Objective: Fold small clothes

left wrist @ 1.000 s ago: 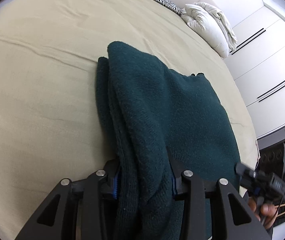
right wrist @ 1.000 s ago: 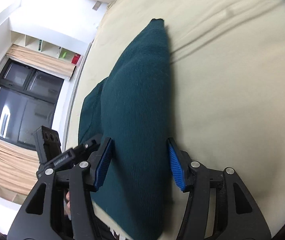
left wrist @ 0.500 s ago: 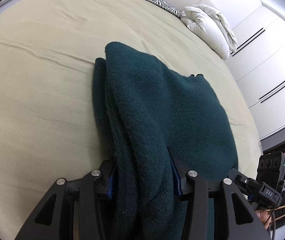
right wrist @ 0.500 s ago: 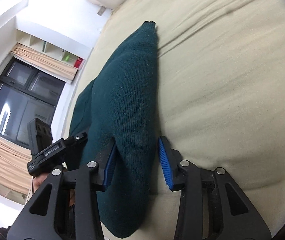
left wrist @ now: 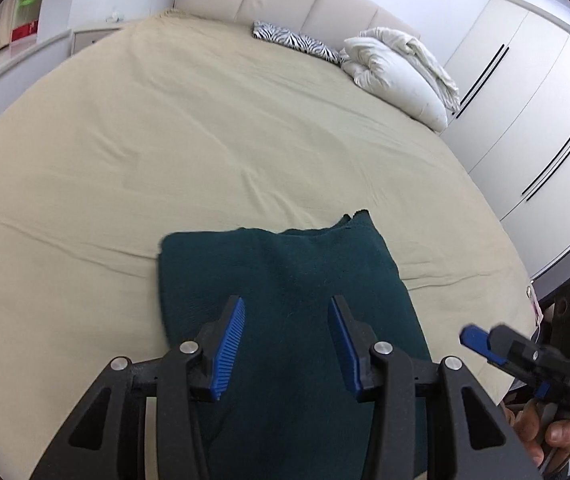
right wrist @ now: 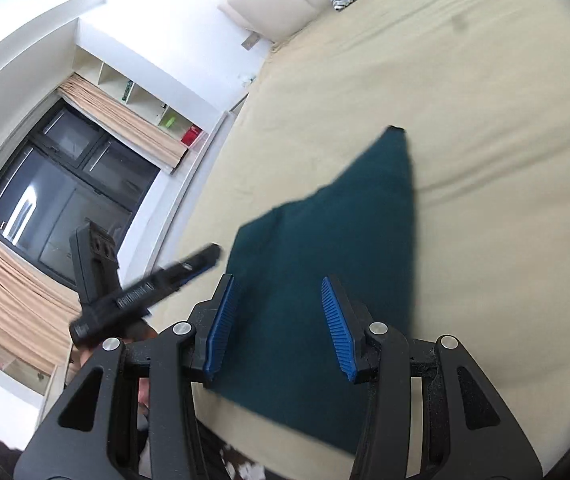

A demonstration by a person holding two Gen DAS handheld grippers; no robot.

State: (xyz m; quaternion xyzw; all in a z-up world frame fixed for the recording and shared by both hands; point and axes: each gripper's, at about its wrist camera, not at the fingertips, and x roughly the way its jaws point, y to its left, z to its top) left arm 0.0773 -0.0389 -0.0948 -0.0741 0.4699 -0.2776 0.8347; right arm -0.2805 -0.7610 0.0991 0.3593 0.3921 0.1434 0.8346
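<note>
- Left gripper (left wrist: 287,350): black frame, blue ribbed pads, jaws partly apart with nothing between them. It hangs clear above the cloth, not touching.
- Right gripper (right wrist: 279,328): same build, jaws partly apart and opening, also empty. The cloth shows in the gap but lies below the pads.
- Dark teal knitted garment (left wrist: 285,300): lies folded on the beige bedsheet (left wrist: 165,140), close to the near edge of the bed, toward the near right corner in the left wrist view.
- Handling, my reading: thick soft knit, light, limp, not fragile. It should bunch rather than slip, and a pinch may pick up only the top layer.
- Where to grip, my reading: the two near corners, one per gripper, biting through all layers at the folded edge.
- Looks: a roughly rectangular packet with a fairly smooth top. The far edge is uneven, with a small point sticking up at the far right corner.
- Far end: zebra-print cushion (left wrist: 297,42) and rumpled white pillow (left wrist: 397,76) at the padded headboard, well apart from the garment.
</note>
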